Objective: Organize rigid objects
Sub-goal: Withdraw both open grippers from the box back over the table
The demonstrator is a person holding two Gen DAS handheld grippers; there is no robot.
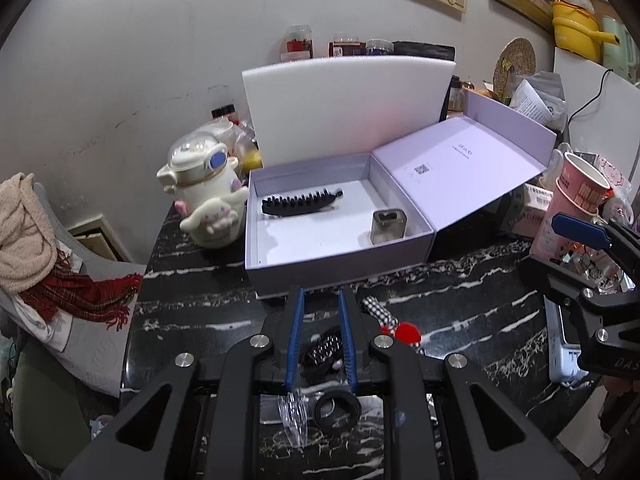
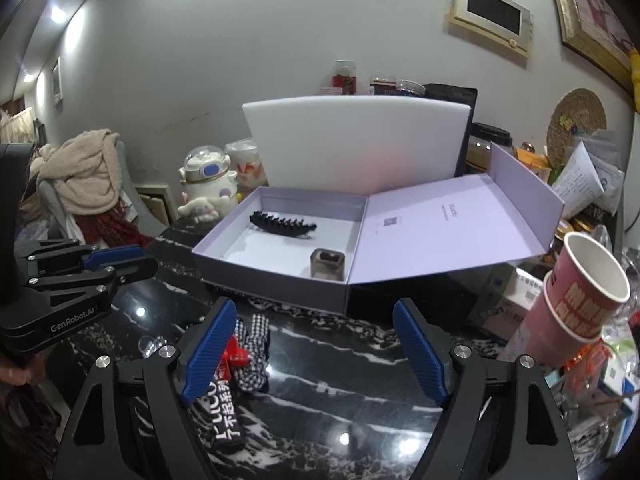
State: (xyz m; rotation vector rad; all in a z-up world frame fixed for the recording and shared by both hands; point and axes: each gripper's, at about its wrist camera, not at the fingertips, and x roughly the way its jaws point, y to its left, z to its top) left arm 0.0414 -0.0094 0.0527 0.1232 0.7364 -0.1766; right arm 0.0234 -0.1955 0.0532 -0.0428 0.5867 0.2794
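Note:
An open lilac box [image 1: 340,258] stands on the black marble table [image 1: 460,300], its lid [image 1: 460,164] folded out to the right. Inside lie a black toothed hair clip [image 1: 300,202] and a smoky square piece with a heart-shaped hole [image 1: 389,226]. My left gripper [image 1: 320,292] is shut with nothing in it, just short of the box's front wall. Under it lie a studded black piece [image 1: 324,354], a black ring [image 1: 336,408] and a clear clip [image 1: 294,408]. My right gripper [image 2: 315,306] stands open and empty, with a checked bow [image 2: 252,356] by its left finger.
A white foam board [image 1: 344,108] leans behind the box. A cream character jar [image 1: 208,200] stands to its left and stacked pink paper cups [image 2: 576,308] to its right, among clutter. A chair with clothes [image 1: 32,248] is off the table's left edge.

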